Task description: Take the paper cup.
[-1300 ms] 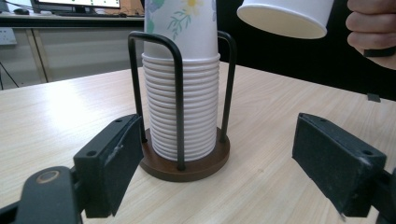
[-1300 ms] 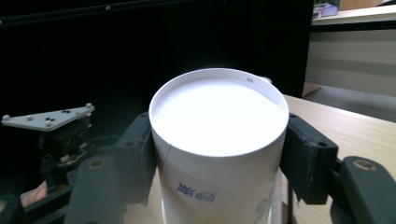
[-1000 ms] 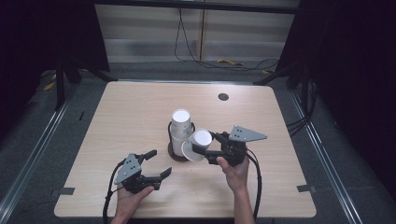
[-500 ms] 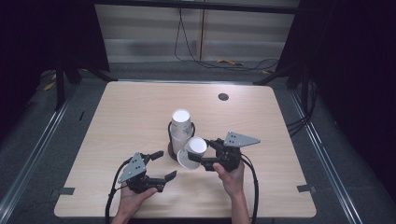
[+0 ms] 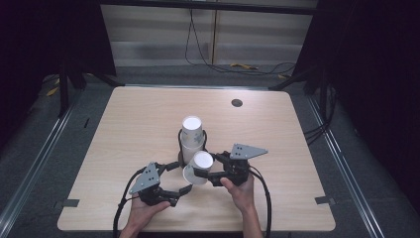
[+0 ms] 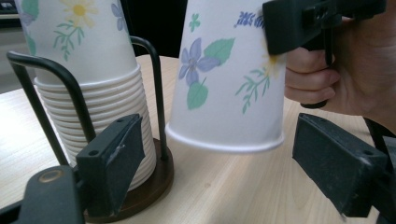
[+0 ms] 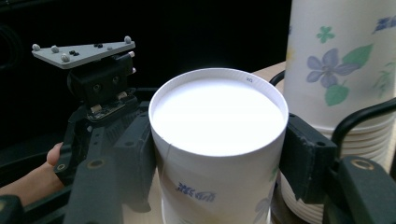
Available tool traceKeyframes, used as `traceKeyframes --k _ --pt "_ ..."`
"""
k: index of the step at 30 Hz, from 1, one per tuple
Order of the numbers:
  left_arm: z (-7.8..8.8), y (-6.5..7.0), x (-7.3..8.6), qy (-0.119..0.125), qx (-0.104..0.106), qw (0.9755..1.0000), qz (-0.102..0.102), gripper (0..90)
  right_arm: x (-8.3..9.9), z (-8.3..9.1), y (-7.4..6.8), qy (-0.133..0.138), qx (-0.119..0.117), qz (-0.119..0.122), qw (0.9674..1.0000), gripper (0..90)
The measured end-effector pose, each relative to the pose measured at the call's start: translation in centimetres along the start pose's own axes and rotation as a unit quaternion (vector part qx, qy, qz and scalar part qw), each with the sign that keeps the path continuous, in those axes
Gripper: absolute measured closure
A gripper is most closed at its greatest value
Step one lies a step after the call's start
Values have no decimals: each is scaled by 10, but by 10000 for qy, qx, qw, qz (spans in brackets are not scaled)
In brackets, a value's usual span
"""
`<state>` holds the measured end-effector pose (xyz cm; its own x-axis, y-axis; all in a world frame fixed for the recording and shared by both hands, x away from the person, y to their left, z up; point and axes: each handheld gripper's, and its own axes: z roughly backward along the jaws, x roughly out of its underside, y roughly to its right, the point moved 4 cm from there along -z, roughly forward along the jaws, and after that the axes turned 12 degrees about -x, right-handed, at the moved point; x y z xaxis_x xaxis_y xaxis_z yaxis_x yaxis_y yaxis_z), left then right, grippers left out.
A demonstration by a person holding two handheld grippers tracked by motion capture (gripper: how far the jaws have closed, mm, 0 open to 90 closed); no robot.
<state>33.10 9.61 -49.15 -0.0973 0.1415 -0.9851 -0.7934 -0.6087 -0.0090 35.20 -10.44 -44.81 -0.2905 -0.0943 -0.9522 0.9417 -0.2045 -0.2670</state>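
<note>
An upside-down paper cup [image 5: 202,160] with a flower print has my right gripper [image 5: 200,171] shut on its sides. In the right gripper view the cup's white base [image 7: 218,114] faces up between the two black pads. Its rim [image 6: 224,142] hangs just over the tabletop, tilted slightly. Close behind it, a stack of matching cups [image 5: 192,131] stands upside down in a black wire holder [image 6: 154,70]. My left gripper [image 5: 181,177] rests low on the table in front of the held cup, open, its pads [image 6: 114,156] to either side and apart from it.
The wooden table [image 5: 129,119] has a small dark round grommet [image 5: 236,103] near its far edge. Cables trail from both grippers toward the near edge. Dark floor and rails lie around the table.
My right gripper has carried the cup down and toward the near edge, away from the stack and closer to the left gripper. The left gripper has barely moved.
</note>
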Motion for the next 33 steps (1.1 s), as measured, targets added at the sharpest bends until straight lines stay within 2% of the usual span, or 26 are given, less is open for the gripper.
traceKeyframes --k 1,6,11,19,20,33 --pt "-1 1 1 -11 81 10000 27 160 1 -3 0 -50 -33 15 10000 351" --pt "-5 5 2 -67 195 9998 -41 164 4 -10 -1 -70 -150 2 9999 350" --pt "-8 6 3 -106 178 9998 -78 166 7 -14 -1 -150 -206 -34 9997 350" --pt "-14 10 3 -170 275 9994 -87 198 9 -16 -3 -153 -317 -57 9994 349" --pt "-15 11 2 -137 315 9994 27 197 10 -16 -4 -94 -374 -66 9992 348" --pt "-16 10 4 -184 385 9991 -34 263 13 -14 -3 -16 -465 -156 9988 325"
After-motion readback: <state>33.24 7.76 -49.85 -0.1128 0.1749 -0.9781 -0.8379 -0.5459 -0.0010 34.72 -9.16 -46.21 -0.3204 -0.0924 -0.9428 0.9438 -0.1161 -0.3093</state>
